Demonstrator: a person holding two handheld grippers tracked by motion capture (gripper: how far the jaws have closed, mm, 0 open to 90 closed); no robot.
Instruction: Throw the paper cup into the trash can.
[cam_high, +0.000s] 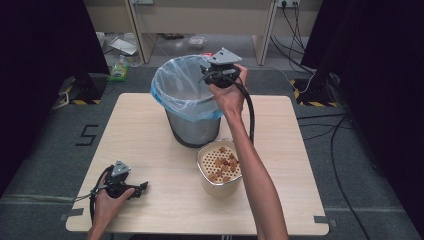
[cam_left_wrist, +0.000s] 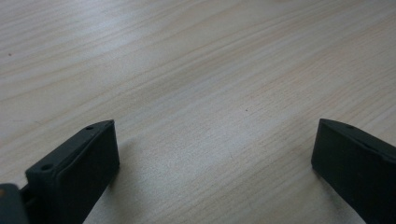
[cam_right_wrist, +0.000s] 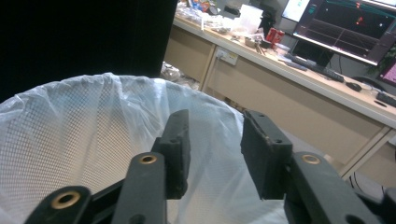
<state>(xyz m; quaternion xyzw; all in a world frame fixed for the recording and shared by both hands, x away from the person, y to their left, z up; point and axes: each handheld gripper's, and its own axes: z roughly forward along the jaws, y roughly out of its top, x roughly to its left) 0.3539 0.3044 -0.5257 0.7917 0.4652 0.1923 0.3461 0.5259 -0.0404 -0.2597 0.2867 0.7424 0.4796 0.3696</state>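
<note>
A grey mesh bin (cam_high: 192, 127) lined with a pale blue bag (cam_high: 175, 87) stands at the middle back of the wooden table (cam_high: 150, 200). My right gripper (cam_high: 212, 75) hangs over the bin's right rim, held up by a raised arm. In the right gripper view its jaws stand open above the bag (cam_right_wrist: 70, 140) with nothing between them; the right gripper (cam_right_wrist: 215, 149) points into the bin. A perforated cream bowl (cam_high: 205, 155) holding several brown chunks (cam_high: 223, 167) sits just in front of the bin. My left gripper (cam_high: 145, 187) rests open near the table's front left corner, empty (cam_left_wrist: 215, 154).
A black cable (cam_high: 248, 107) trails down from the right gripper along the forearm. Beyond the table are a desk's legs, floor clutter and a green bottle (cam_high: 119, 70). Dark curtains flank both sides. In the right gripper view, a long desk with monitors (cam_right_wrist: 345, 28) runs behind the bin.
</note>
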